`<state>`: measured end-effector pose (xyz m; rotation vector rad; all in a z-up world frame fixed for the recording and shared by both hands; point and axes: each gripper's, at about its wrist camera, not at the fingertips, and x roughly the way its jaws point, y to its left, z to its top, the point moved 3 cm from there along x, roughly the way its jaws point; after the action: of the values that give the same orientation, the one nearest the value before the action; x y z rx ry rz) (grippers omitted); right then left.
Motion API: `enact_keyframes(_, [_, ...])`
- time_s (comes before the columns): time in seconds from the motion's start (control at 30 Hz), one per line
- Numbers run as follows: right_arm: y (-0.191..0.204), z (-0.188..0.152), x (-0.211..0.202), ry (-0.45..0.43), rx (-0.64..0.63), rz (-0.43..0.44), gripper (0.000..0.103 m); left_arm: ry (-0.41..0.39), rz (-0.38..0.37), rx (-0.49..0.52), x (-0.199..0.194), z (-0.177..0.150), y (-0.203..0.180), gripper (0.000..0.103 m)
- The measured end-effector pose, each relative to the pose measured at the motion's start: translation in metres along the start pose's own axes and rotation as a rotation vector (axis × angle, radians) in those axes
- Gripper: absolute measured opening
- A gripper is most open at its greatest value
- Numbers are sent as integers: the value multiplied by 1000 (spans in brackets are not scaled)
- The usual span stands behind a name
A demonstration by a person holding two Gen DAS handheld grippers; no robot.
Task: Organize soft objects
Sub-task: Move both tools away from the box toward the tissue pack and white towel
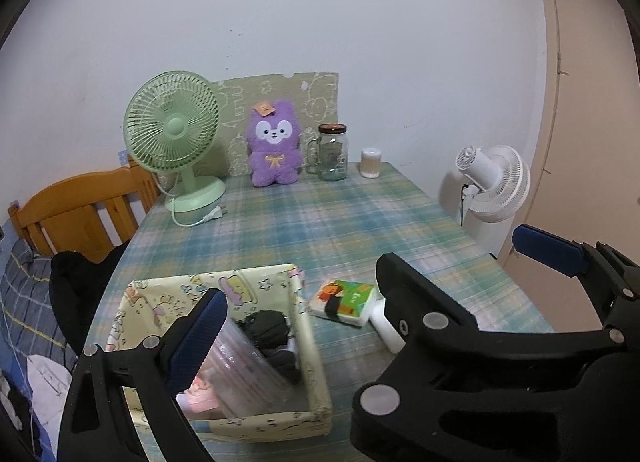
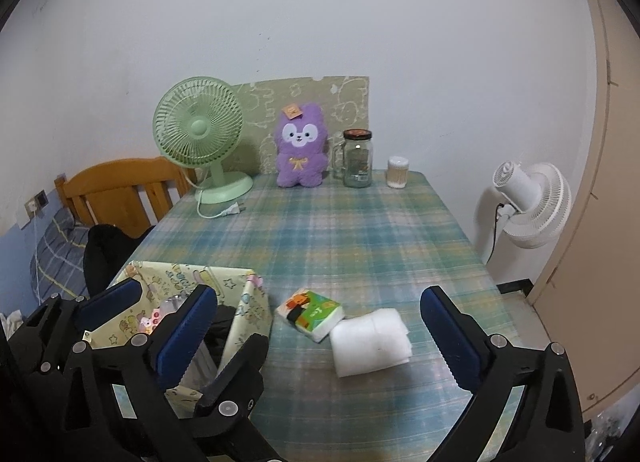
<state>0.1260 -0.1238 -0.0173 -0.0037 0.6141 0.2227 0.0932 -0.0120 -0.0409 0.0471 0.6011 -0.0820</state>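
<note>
A yellow patterned fabric box (image 1: 308, 346) (image 2: 248, 314) sits at the table's near left, holding a black bundle (image 1: 268, 328) and a clear plastic pack (image 1: 244, 366). A green-and-orange tissue pack (image 1: 344, 300) (image 2: 314, 312) lies just right of it. A white folded soft pad (image 2: 370, 340) (image 1: 384, 328) lies beside the pack. A purple plush toy (image 1: 274, 144) (image 2: 300, 146) stands at the table's back. My left gripper (image 1: 368, 286) is open, over the box and the pack. My right gripper (image 2: 318, 332) is open and empty, straddling the tissue pack and pad.
A green desk fan (image 1: 176, 134) with loose plug, a glass jar mug (image 1: 332, 152) and a cotton swab tub (image 1: 371, 162) stand along the back. A white fan (image 2: 532, 204) stands off the right edge. A wooden chair (image 1: 80, 214) and bedding are on the left.
</note>
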Motion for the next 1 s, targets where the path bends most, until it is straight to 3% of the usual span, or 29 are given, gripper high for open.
enact_keyframes(0.63, [-47,-10,-8,-18,36,-42,103,-5,-55,38,7,-1,-45,99])
enact_keyframes(1.0, [-71,-25,2,11,51,-63,103,35,-74,46,25,-12,-65,100])
